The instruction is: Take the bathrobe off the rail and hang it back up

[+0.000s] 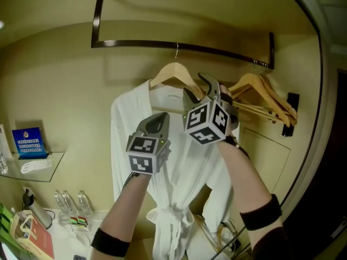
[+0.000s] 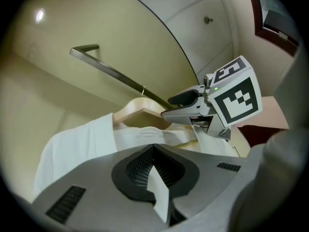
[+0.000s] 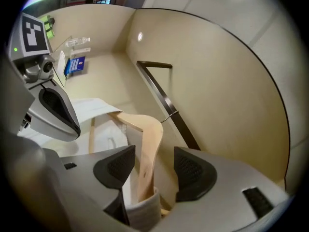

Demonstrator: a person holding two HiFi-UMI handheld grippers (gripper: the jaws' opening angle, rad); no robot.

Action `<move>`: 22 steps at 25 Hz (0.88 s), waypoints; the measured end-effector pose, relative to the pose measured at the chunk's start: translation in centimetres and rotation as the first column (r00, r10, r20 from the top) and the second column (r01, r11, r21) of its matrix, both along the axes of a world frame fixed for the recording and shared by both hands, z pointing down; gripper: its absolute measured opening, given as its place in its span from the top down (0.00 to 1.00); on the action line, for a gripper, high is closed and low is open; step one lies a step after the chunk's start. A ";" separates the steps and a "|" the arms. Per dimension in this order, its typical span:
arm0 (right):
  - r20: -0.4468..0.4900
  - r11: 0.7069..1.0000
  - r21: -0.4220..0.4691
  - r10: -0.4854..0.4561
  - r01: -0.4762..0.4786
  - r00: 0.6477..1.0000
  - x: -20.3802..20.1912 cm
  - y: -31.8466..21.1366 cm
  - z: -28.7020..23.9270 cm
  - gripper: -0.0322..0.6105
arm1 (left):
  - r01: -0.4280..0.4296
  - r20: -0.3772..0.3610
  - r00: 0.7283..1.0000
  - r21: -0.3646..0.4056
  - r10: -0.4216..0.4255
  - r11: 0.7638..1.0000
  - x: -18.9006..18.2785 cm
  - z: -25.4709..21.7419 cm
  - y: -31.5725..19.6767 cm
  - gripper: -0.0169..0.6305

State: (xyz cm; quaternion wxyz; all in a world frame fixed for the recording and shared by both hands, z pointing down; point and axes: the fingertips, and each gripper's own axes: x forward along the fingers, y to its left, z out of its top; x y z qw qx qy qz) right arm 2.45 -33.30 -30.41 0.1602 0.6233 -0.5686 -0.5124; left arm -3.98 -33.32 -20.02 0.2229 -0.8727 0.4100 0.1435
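A white bathrobe [image 1: 179, 167] hangs on a wooden hanger [image 1: 173, 72] whose hook is over the dark rail [image 1: 217, 49]. My left gripper [image 1: 160, 118] is raised in front of the robe's chest. In the left gripper view this gripper [image 2: 154, 151] is shut on a thin fold of the robe's white cloth [image 2: 160, 190]. My right gripper [image 1: 205, 84] is up at the hanger's right shoulder. In the right gripper view its jaws [image 3: 154, 166] stand open around the hanger's arm [image 3: 149, 139] and the robe's collar [image 3: 142, 211], with a gap at the right pad [image 3: 193, 170].
Several empty wooden hangers [image 1: 265, 99] hang at the rail's right end. A glass shelf [image 1: 38, 169] with a blue sign [image 1: 28, 141] is on the left wall. Water bottles [image 1: 70, 202] stand below it. The beige back wall is close behind the rail.
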 end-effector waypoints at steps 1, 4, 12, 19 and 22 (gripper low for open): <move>-0.013 1.000 -0.015 0.016 -0.016 1.000 -0.1 -0.6 -0.4 0.52 | -0.006 -0.002 1.000 0.000 0.006 1.000 0.1 -0.3 -0.3 0.97; -0.068 0.997 -0.051 0.056 -0.060 0.996 -0.8 -2.3 -0.9 0.51 | -0.024 -0.005 1.000 0.002 0.024 1.000 0.2 -0.6 -0.7 0.97; -0.103 0.989 -0.085 0.112 -0.121 0.988 -1.5 -5.0 -2.3 0.61 | -0.073 -0.027 0.997 0.001 0.073 0.997 0.4 -0.2 -1.3 0.97; -0.058 0.990 -0.080 0.112 -0.117 0.992 -1.2 -5.1 -2.6 0.63 | -0.102 -0.032 0.994 0.015 0.103 0.995 0.1 -0.7 -0.9 0.97; -0.066 0.988 -0.067 0.135 -0.140 0.989 -1.2 -5.0 -2.7 0.63 | -0.106 -0.038 0.994 0.021 0.106 0.994 -0.4 -1.0 -0.4 0.97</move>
